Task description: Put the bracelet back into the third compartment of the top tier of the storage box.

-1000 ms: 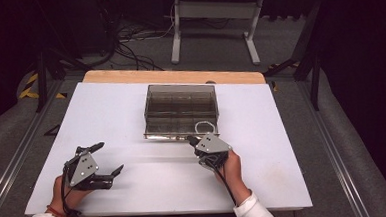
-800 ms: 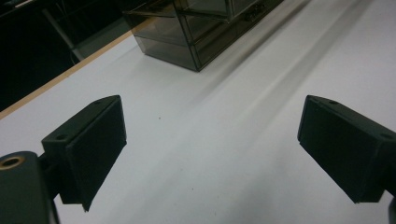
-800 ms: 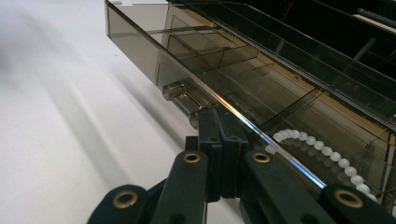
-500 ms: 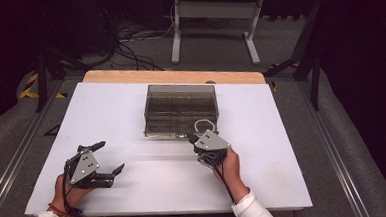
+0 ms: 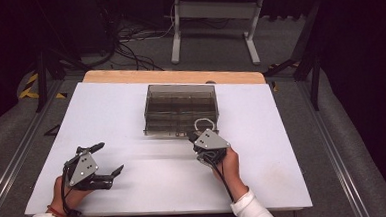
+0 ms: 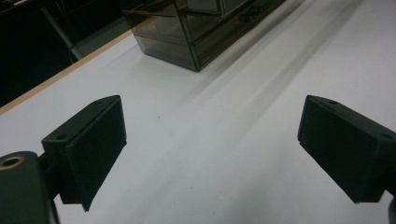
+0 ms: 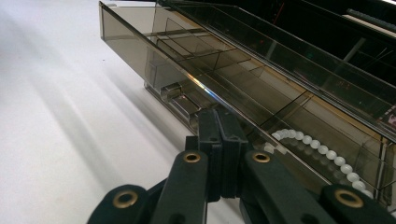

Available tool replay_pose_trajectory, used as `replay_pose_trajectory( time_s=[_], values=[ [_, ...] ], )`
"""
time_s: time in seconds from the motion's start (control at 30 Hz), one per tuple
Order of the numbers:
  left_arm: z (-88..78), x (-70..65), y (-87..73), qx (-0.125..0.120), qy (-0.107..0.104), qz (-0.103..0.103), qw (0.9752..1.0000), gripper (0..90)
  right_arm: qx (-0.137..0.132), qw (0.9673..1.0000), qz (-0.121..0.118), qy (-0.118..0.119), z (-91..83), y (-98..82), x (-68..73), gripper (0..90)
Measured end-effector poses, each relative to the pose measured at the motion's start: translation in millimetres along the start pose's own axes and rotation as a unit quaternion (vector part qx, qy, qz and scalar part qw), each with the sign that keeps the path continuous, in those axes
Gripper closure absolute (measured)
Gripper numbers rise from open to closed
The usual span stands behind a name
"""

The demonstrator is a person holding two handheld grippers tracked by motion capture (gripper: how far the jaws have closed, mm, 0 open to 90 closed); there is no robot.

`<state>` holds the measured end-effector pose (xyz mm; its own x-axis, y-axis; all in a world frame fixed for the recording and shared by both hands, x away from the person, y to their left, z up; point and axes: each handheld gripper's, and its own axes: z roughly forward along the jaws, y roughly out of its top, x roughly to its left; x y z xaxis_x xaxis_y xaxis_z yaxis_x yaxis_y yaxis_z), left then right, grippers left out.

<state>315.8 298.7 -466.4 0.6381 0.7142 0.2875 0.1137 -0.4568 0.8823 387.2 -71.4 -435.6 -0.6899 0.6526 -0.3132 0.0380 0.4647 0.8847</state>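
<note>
Smoked clear plastic forms the drawer box [image 5: 181, 108], set nearer the tabletop's [image 5: 106, 118] far edge; its bottom drawer [image 7: 224, 88] is pulled out toward the near edge, exposing a white bead string [image 7: 322, 151]. The right gripper [image 7: 218, 135], clenched with nothing between, meets the drawer front, probably to push. The left gripper [image 6: 210, 154] rests released by the near left corner.

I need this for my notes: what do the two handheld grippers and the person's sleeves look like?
Both the left gripper and right gripper have black jaws with brass-coloured rivets, a grey three-cornered plate with small holes on top, and a trailing black cable. The sleeves are white; a reddish band circles the left wrist.
</note>
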Motion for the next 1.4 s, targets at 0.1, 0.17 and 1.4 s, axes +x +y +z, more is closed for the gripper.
replay_pose_trajectory(
  time_s=[0.1, 0.17, 1.4],
  values=[
    [-0.8, 0.7, -0.3, -0.001, -0.001, -0.004, 1.0000, 8.8, 0.000, 1.0000, -0.001, -0.002, 0.5, -0.2, -0.7, 90.0],
    [-1.7, 0.5, -1.2, 0.001, 0.001, -0.002, 1.0000, 8.8, -0.001, 1.0000, 0.001, -0.002, 1.4, -0.4, -1.5, 90.0],
    [-3.3, 2.4, -1.6, -0.001, 0.006, -0.007, 1.0000, 8.6, 0.002, 0.9999, 0.010, -0.005, 4.2, -0.2, -4.3, 90.0]
  ],
)
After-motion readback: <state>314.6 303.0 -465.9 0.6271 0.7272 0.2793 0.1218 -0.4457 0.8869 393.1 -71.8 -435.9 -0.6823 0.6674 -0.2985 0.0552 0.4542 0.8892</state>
